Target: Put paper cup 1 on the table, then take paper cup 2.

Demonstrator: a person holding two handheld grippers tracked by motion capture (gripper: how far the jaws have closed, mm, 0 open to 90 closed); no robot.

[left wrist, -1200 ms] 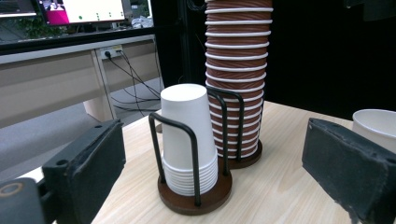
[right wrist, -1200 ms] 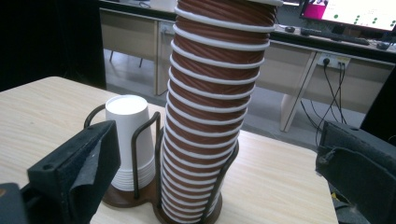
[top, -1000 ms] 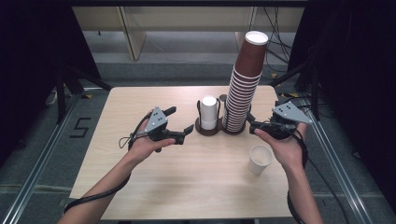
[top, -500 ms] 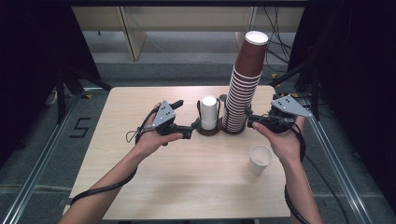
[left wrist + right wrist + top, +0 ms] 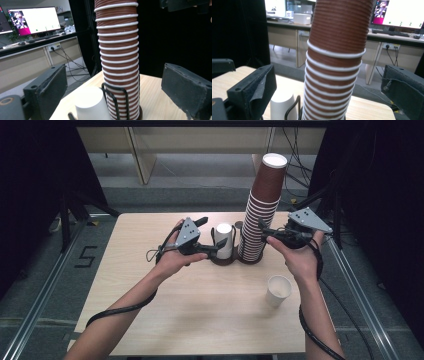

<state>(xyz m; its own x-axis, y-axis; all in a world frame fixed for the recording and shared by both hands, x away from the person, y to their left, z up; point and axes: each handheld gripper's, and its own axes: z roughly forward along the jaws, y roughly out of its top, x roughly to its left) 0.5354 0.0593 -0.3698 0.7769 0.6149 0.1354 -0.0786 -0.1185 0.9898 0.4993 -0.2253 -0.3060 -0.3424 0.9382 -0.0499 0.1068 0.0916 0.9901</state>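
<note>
Brown cups stand stacked in a wire rack at the table's far edge — the right gripper and left gripper flank them, jaws apart and empty, seemingly ready to pull one cup free.

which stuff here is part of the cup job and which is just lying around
In the job: tall stack of brown cups; black wire holder around its base; left gripper and right gripper, both open, flanking the stack.

Lying about: upturned white cup in the holder; loose white cup on the table.
</note>
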